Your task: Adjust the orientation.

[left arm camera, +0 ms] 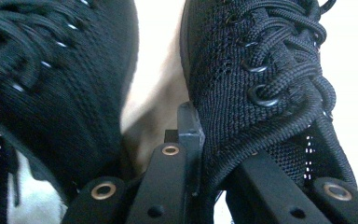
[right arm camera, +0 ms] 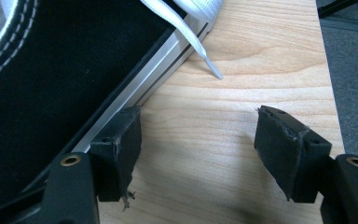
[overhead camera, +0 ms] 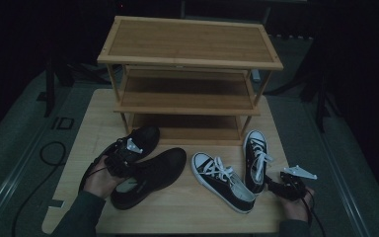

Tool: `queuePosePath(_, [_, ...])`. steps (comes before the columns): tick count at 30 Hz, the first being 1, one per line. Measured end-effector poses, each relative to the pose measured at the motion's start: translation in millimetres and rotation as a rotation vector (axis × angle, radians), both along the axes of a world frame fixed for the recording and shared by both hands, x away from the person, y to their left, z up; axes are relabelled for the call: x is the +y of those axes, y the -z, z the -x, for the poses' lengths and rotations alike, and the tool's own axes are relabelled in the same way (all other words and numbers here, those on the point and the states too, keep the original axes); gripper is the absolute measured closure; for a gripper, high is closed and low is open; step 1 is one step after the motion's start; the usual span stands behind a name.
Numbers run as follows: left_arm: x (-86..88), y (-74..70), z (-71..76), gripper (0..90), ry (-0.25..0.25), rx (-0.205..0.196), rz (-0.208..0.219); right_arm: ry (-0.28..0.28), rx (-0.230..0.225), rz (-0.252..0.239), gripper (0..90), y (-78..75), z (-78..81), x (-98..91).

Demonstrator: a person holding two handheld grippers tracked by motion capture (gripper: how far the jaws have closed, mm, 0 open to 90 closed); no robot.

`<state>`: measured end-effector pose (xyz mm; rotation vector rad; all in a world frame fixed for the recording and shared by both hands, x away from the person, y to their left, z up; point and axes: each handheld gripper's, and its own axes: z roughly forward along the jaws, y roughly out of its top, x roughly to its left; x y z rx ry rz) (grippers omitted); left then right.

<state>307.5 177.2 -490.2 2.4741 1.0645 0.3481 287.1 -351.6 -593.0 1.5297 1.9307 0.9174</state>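
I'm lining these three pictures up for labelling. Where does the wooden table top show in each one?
High view: the table top spans the middle, under the shelf rack.
Left gripper view: the pale strip between the two black shoes.
Right gripper view: bare wood at centre and right, beside the white-laced sneaker.
Shared landmark: black shoes link high and left views; the sneaker links high and right.

Dim room, grey floor [overhead camera: 24,133], wooden table [overhead camera: 177,207]
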Motion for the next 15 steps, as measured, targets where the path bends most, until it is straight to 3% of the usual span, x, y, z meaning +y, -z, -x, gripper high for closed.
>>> queuePosePath(7, [2.2,0.1,-14.8,88.1,-0.068,-0.005,0.007,0.0,0.0,-0.001,31.5,0.0,0.0,-0.1])
queuePosePath(15, [11.9,4.2,-16.8,88.1,-0.158,-0.002,0.037,-0.001,0.0,0.0,31.5,0.0,0.0,0.0])
